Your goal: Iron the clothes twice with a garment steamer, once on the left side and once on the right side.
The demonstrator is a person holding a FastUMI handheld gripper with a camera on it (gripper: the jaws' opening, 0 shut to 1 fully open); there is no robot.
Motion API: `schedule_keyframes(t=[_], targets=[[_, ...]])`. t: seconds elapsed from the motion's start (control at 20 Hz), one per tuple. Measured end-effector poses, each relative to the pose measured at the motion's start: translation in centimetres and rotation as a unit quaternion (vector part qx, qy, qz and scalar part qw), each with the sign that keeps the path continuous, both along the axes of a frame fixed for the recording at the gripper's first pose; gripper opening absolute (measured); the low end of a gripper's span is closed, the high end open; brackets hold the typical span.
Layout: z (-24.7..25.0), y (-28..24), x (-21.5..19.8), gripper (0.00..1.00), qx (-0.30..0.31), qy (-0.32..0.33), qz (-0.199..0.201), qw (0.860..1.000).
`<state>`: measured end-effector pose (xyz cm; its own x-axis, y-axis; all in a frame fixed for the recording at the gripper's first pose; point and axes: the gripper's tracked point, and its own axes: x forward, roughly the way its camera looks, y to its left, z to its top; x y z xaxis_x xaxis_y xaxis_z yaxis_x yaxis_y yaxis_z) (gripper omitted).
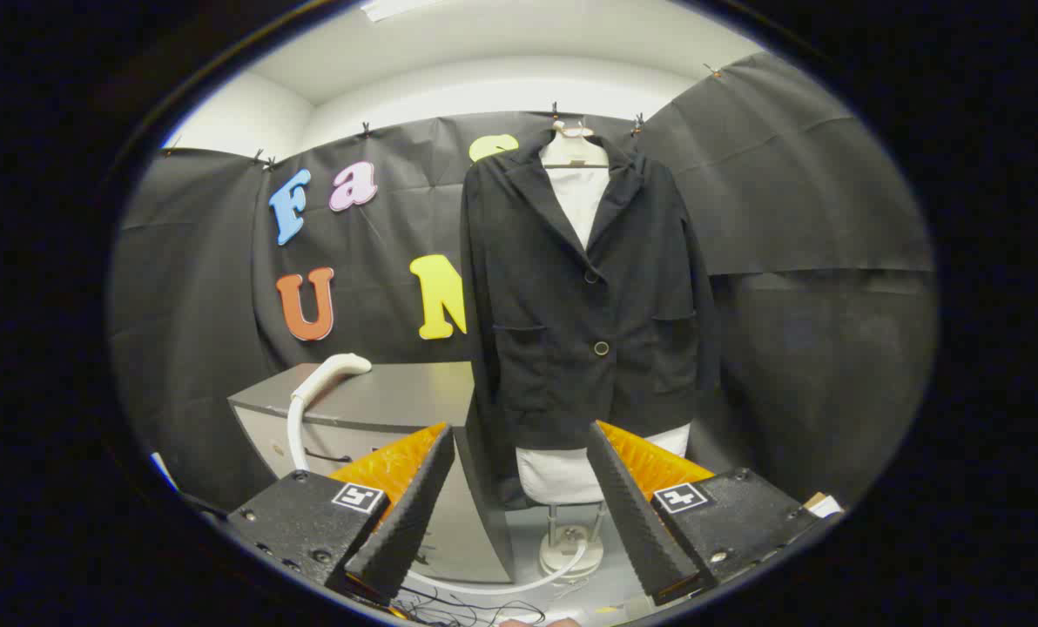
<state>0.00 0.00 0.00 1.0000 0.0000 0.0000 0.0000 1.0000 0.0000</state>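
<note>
A black jacket [584, 300] hangs over a white shirt [578, 198] on a mannequin stand, straight beyond my fingers. The white steamer head [336, 369] lies on top of a grey cabinet [380, 396] to the left of the jacket, and its white hose [295, 431] drops down the cabinet's front. The hose curves along the floor toward the stand's round base [571, 550]. My gripper [521, 435] stands open, well short of both the jacket and the steamer, with nothing between its fingers.
The grey cabinet has drawers on its front and stands close beside the mannequin stand. Thin dark cables [449, 605] lie on the pale floor just under the fingers. Black cloth walls close the booth behind and on both sides.
</note>
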Motion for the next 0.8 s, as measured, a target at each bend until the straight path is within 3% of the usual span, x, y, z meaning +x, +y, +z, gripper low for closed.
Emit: schedule_keyframes(t=[0.5,0.8], targets=[[-0.1,1.9,1.4,0.98,-0.002,0.019,-0.006,1.0],[0.5,9.3,3.0,0.98,0.0,0.034,0.031,0.999]])
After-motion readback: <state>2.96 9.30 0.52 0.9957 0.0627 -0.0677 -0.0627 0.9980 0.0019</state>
